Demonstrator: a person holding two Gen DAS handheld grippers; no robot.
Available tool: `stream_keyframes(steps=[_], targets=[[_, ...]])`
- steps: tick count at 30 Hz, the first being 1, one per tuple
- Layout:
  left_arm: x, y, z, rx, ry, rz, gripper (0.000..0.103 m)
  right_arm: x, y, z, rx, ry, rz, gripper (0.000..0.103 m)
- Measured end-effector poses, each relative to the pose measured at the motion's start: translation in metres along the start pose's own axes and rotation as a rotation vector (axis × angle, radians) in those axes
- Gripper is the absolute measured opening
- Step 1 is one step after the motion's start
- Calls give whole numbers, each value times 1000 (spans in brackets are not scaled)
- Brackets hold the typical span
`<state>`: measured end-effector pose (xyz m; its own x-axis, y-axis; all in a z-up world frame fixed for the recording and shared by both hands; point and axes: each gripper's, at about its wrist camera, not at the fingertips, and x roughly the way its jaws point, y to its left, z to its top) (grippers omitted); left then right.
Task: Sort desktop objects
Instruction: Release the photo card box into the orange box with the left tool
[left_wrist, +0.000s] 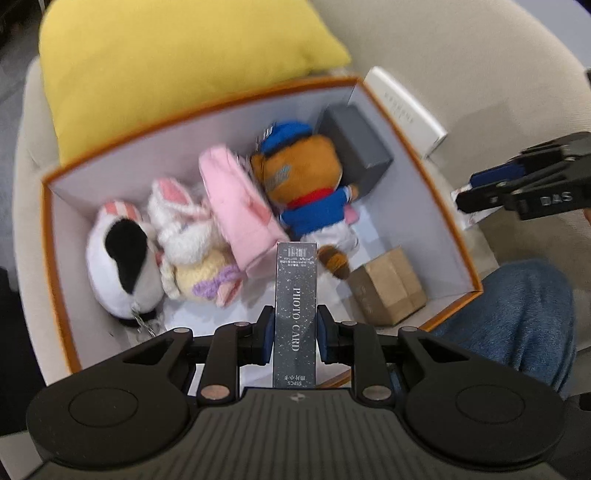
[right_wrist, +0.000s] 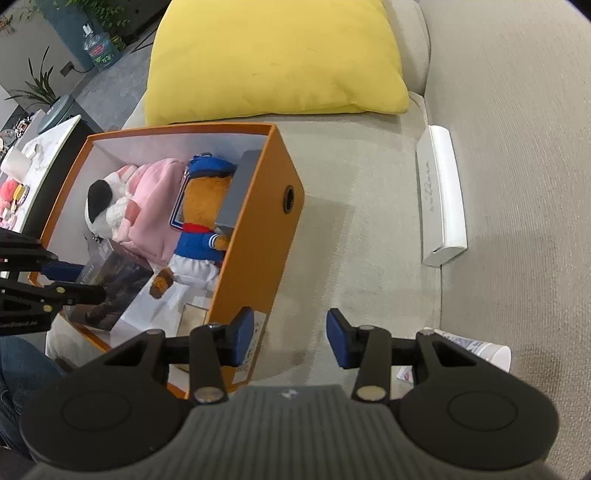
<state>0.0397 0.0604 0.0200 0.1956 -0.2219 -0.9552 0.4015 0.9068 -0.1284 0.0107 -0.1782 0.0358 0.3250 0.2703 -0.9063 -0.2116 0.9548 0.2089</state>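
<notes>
My left gripper (left_wrist: 294, 332) is clamped on a slim dark box (left_wrist: 295, 310), its blue pads (left_wrist: 269, 332) pressing the long sides, and the box points down into the orange storage box (left_wrist: 59, 258) at the centre of the left wrist view. My right gripper (right_wrist: 290, 338) stands parted with nothing between the pads, over bare sofa cushion (right_wrist: 369, 229) just right of the orange wall.

To do this step well, I judge I should lower the slim box into the free white floor at the lower middle of the frame, between the pink plush (left_wrist: 236, 206) and the brown cardboard cube (left_wrist: 388, 291), and let go only once it rests, so it does not tip onto the bear in blue (left_wrist: 306, 184).

Still outside: a long white box (right_wrist: 441, 195) at the right of the right wrist view, and a white tube (right_wrist: 480, 349) at lower right beside my right finger.

Readable writing: "PHOTO CARD" down the slim box, with "55PCS" at its near end; smaller print is too blurred. The right gripper's side shows "DAS" in the left wrist view. The white box carries faint lettering I cannot read.
</notes>
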Motion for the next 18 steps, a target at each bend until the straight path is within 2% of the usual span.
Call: stream_keyframes(steps=[8,12,18], targets=[[35,4,17,-28,124,-70,26,2,-4,-2,-1,0,6,46],[49,0,23,-59,135,-103,26,2,-7,-2,4,-2,10,46],[61,3,15,-221,107,-157,26,10,-6,0,-2,9,24,46]])
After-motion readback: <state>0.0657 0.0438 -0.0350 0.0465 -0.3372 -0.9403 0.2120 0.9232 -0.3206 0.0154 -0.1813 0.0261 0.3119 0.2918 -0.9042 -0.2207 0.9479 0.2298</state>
